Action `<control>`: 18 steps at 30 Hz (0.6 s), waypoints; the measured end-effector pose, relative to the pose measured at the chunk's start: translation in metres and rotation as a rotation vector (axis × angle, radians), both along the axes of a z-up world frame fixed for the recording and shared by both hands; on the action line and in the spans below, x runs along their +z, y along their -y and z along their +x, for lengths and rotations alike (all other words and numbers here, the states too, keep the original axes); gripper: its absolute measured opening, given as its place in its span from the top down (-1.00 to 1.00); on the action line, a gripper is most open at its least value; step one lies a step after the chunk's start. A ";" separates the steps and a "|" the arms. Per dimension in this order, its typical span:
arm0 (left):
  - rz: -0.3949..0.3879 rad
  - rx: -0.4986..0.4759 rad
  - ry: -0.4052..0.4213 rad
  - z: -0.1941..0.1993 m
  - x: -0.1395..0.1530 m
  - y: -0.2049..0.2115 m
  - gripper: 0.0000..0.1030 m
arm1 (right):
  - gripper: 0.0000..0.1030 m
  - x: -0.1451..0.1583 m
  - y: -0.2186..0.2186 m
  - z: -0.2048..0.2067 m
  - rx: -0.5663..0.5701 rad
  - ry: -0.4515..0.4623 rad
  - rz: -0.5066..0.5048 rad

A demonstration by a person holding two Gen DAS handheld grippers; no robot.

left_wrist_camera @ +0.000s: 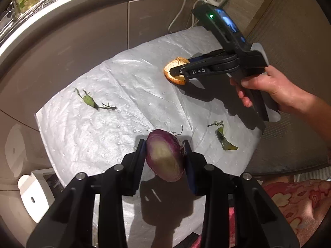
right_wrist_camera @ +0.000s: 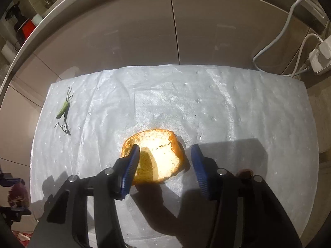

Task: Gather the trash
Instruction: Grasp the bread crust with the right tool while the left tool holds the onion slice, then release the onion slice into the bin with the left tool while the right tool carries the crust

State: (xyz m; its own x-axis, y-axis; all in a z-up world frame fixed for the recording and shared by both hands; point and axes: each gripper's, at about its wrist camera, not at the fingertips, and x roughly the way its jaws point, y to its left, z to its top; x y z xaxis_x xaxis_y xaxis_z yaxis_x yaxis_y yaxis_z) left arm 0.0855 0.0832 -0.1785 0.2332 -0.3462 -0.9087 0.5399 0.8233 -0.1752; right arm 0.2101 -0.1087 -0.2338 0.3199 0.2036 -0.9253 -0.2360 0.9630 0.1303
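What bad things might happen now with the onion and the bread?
1. The left tongs pinch the onion half only at its sides, so it might slip out.
2. The right tongs are open around the bread; one finger overlaps the crust and may crush or push it.

White padded sheet, power strip, white cables, cabinet doors

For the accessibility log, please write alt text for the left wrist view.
The left tool grips a cut purple onion above a white sheet. Farther off, the right tool straddles a piece of bread, its fingers apart, with green vegetable scraps scattered on the sheet.
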 end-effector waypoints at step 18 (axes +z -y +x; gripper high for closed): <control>-0.017 0.103 0.033 -0.012 0.023 -0.032 0.32 | 0.88 0.061 -0.016 -0.044 0.008 0.099 0.012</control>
